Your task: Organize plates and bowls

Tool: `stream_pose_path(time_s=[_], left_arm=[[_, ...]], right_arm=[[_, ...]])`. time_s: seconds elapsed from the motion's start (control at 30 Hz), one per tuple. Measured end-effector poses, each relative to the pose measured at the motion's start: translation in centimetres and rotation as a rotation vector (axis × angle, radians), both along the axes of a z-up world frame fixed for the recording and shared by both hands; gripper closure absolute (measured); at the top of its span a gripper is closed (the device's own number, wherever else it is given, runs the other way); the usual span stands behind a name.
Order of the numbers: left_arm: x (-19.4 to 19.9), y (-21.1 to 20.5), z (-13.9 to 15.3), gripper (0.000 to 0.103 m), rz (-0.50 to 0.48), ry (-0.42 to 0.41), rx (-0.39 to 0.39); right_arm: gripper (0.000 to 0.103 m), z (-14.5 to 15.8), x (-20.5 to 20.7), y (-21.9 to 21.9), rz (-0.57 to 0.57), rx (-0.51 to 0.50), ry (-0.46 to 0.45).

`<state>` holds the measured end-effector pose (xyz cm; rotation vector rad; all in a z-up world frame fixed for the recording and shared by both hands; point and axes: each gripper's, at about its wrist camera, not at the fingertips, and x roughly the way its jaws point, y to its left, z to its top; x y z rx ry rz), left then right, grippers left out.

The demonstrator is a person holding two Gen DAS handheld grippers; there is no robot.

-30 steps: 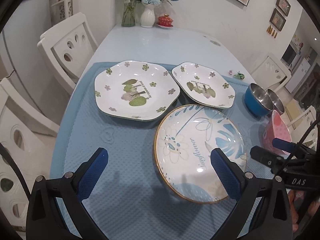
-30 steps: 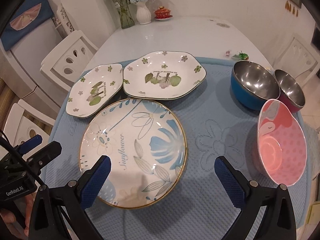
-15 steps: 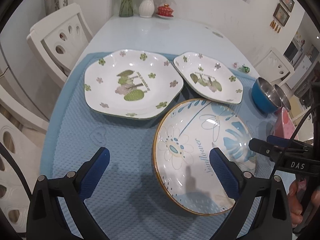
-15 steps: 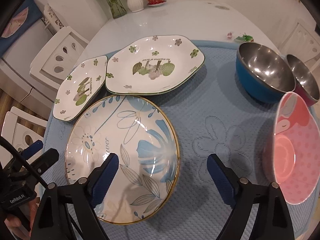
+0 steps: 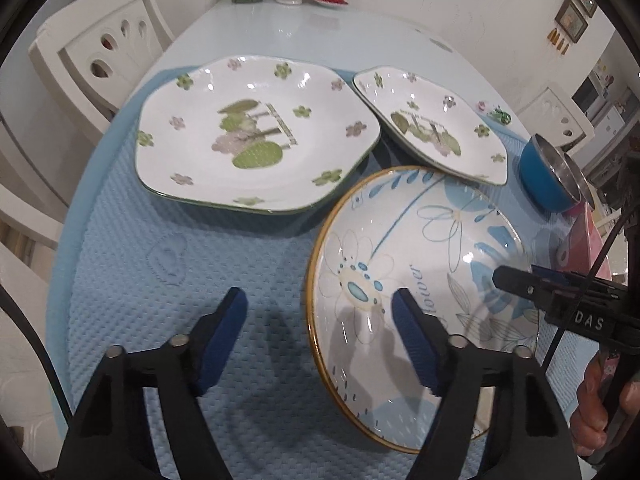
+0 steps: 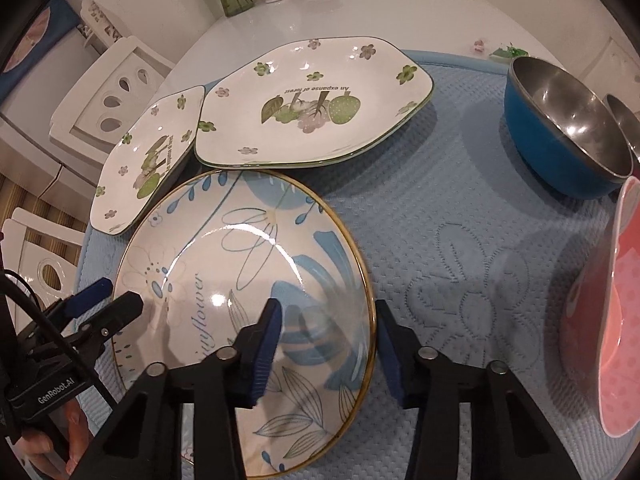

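Both grippers are sitting with jaws parted, gripping nothing: the right gripper (image 6: 326, 338) is straddling the right rim of the round sunflower plate (image 6: 244, 296), the left gripper (image 5: 320, 330) is straddling its left rim. The plate is lying flat on the blue mat (image 5: 168, 248), between them, each equally near.
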<state>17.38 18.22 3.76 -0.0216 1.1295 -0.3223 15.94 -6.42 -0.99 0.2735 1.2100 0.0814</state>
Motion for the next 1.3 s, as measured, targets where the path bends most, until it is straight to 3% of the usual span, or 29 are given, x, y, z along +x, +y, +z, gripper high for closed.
stream_pose_path(time_s=[0.07, 0.2, 0.23, 0.57, 0.7, 0.93, 1.3], left_arm=[[0.0, -0.1, -0.4, 0.037, -0.005, 0.004, -0.003], [0.1, -0.1, -1.5, 0.067, -0.016, 0.035, -0.069], [0.0, 0.1, -1.6, 0.069, -0.009, 0.025, -0.090], [0.0, -0.2, -1.9, 0.072, -0.039, -0.008, -0.137], [-0.6, -0.6, -1.6, 0.072, -0.047, -0.026, -0.095], [-2.2, 0.6, -0.4, 0.072, 0.022, 0.001, -0.134], [-7.7, 3.9, 3.2, 0.072, 0.100, 0.005, -0.110]], right_arm=[[0.065, -0.3, 0.1, -0.2, -0.005, 0.010, 0.000], [0.071, -0.7, 0.3, -0.4, 0.006, 0.018, -0.006], [0.073, -0.7, 0.3, -0.5, 0.008, 0.020, -0.007], [0.075, -0.9, 0.4, -0.8, 0.078, 0.025, -0.017], [0.075, -0.7, 0.1, -0.6, 0.091, 0.011, -0.009], [0.074, 0.5, -2.1, 0.3, 0.057, 0.017, 0.005], [0.074, 3.9, -7.6, 4.3, 0.056, 0.029, 0.041]])
